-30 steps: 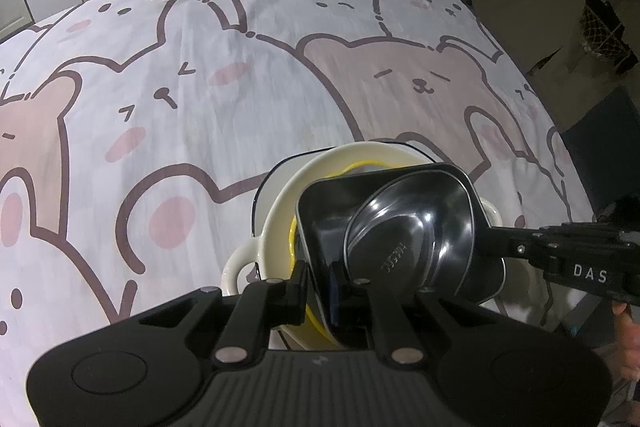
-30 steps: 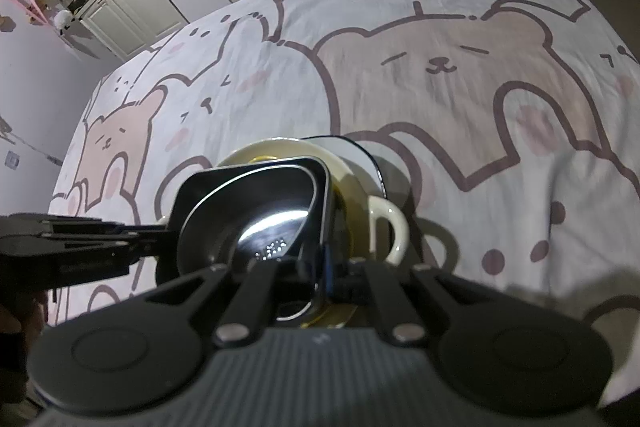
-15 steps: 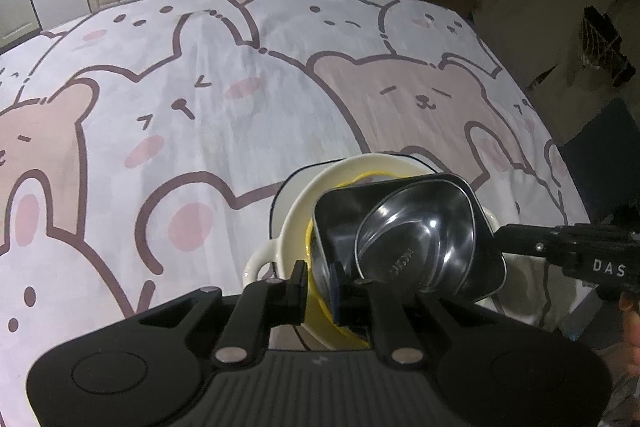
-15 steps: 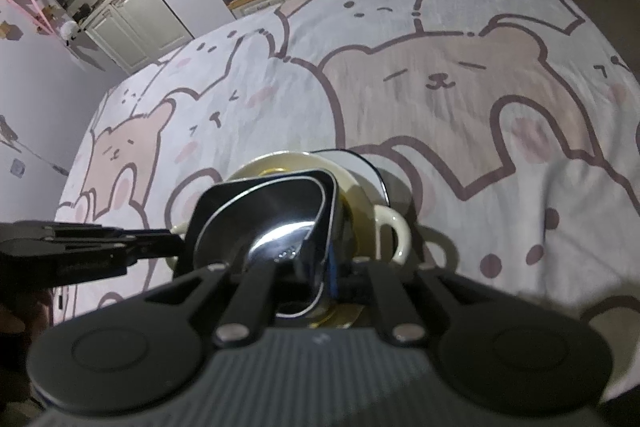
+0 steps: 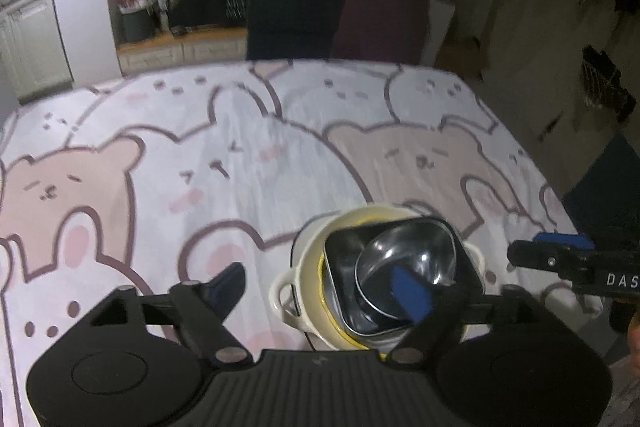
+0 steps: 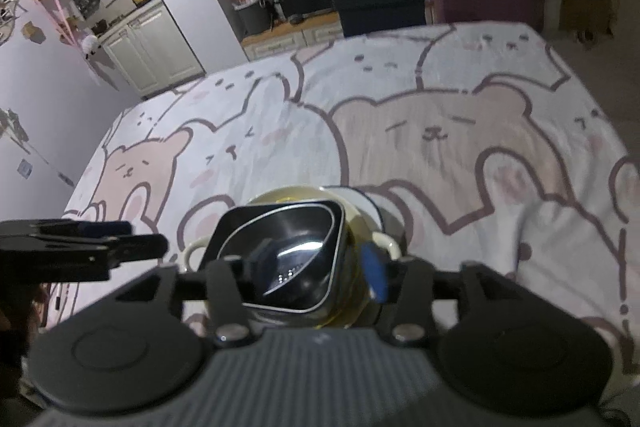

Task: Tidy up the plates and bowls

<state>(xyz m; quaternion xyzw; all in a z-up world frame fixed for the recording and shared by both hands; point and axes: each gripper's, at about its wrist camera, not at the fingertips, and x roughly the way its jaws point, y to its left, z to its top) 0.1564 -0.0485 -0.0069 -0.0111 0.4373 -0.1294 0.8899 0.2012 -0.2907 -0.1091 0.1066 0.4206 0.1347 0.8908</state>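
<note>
A stack of dishes stands on the bear-print tablecloth [image 5: 240, 163]. A shiny steel bowl [image 5: 404, 263] sits in a black square bowl [image 5: 344, 247], inside a cream two-handled pot [image 5: 308, 247] with a yellow rim. The same stack shows in the right wrist view: steel bowl [image 6: 296, 259], black square bowl [image 6: 280, 215], cream pot [image 6: 360, 227]. My left gripper [image 5: 320, 285] is open and empty, raised near the stack. My right gripper [image 6: 316, 263] is open and empty, raised over it. The right gripper's tip [image 5: 552, 255] and the left gripper's tip [image 6: 100, 247] flank the stack.
A dark chair [image 5: 294, 15] and a maroon chair [image 5: 380, 19] stand at the table's far edge. White cabinets [image 6: 148, 47] and a cluttered counter lie beyond. The table's right edge [image 5: 560, 195] drops to a dark floor.
Both grippers have let go of the black square bowl's rim, opened wide and pulled back and up. The stack stays on the table.
</note>
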